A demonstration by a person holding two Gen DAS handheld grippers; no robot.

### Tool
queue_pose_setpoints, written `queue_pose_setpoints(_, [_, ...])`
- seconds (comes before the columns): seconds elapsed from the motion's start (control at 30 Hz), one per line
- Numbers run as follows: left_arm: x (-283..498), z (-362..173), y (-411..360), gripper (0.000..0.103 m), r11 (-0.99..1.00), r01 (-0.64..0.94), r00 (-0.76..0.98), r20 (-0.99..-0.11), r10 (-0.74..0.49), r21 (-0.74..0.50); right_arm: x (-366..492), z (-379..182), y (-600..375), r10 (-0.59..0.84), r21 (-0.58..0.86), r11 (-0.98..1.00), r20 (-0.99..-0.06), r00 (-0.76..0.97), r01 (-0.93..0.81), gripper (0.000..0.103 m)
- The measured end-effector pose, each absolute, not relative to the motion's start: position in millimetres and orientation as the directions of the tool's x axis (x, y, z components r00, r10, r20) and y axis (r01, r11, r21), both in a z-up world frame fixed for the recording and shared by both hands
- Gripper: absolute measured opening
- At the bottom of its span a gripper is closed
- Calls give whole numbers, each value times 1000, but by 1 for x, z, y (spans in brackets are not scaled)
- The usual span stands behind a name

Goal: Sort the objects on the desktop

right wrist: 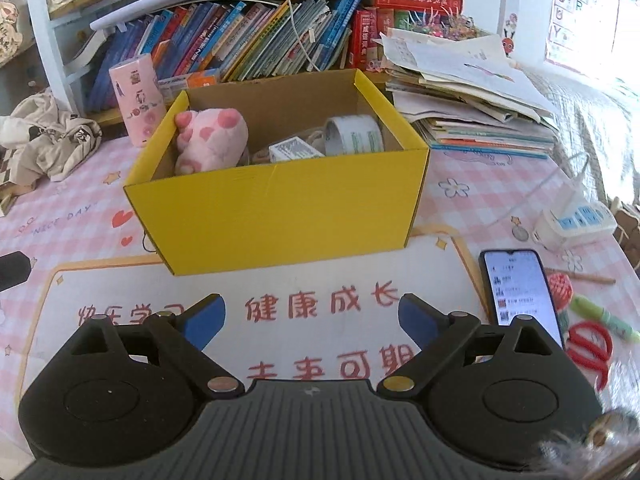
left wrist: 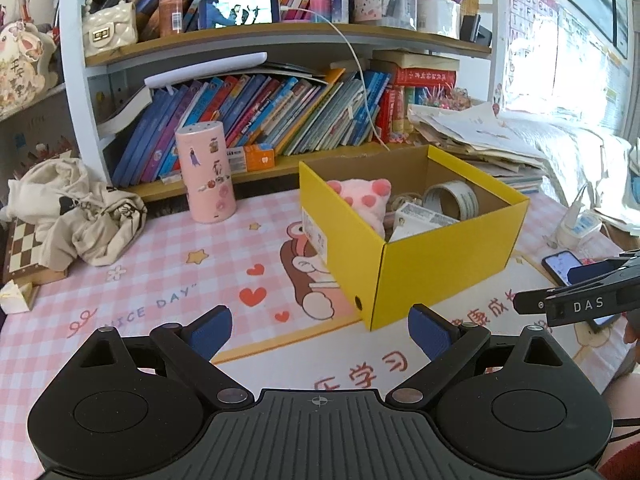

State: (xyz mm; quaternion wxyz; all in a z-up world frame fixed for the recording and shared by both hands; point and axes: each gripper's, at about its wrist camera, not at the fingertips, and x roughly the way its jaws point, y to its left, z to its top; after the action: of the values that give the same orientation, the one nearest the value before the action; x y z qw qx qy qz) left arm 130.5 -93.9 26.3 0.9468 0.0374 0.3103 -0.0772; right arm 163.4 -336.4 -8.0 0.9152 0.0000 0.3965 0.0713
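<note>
A yellow cardboard box (left wrist: 440, 264) (right wrist: 280, 216) stands open on the pink desk mat. Inside lie a pink plush toy (left wrist: 364, 200) (right wrist: 212, 136), a roll of tape (left wrist: 452, 200) (right wrist: 354, 134) and a small white carton (left wrist: 424, 220) (right wrist: 294, 148). My left gripper (left wrist: 320, 334) is open and empty, low over the mat in front of the box's left corner. My right gripper (right wrist: 312, 320) is open and empty, in front of the box's long side; its side shows in the left wrist view (left wrist: 576, 304).
A pink cylinder (left wrist: 206, 174) (right wrist: 138, 100) stands left of the box. A cloth bag (left wrist: 80, 216) lies at far left. A lit phone (right wrist: 520, 292), red scissors (right wrist: 592, 350), a power strip (right wrist: 576, 222) and stacked papers (right wrist: 472, 96) are on the right. Bookshelves stand behind.
</note>
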Motion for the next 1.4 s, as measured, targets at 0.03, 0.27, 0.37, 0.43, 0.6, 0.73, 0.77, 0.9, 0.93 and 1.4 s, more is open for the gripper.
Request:
queue_pose_setpoints(0.03, [129,26,-92,97,985,170,794,-594,-124,22,161,-8,-335,128,57,990,-725,677,-127,94])
queue_pose_setpoints(0.27, [118,23,-83,97,984,175,789,-600,-131,16,146,-11,-324,108,45,993,-724,682,-110,97])
queue_pose_setpoints(0.37, [113,21,-79,97,985,169,788,-602,-128,12,140,-13,-320,96,37,994,-723,684,-100,98])
queue_pose_setpoints(0.43, [110,19,-76,97,987,162,786,-606,-124,9,135,-15,-317,88,34,995,-721,687,-92,100])
queue_pose_setpoints(0.6, [103,13,-71,97,989,150,776,-620,-120,-3,125,-19,-311,75,30,997,-722,688,-77,100])
queue_pose_setpoints(0.73, [99,11,-69,97,987,158,771,-625,-124,-1,121,-20,-306,64,17,997,-723,688,-75,101])
queue_pose_setpoints(0.77, [98,11,-68,97,987,159,770,-625,-125,-1,120,-21,-305,62,15,997,-723,688,-75,101])
queue_pose_setpoints(0.9, [94,10,-65,97,988,157,770,-626,-126,-6,116,-22,-300,61,6,997,-726,685,-83,103])
queue_pose_setpoints(0.93, [93,9,-65,97,988,156,769,-626,-126,-8,115,-23,-299,61,4,996,-727,684,-85,103])
queue_pose_setpoints(1.4, [78,3,-56,97,989,144,759,-639,-124,-21,103,-30,-282,66,-15,993,-735,675,-114,103])
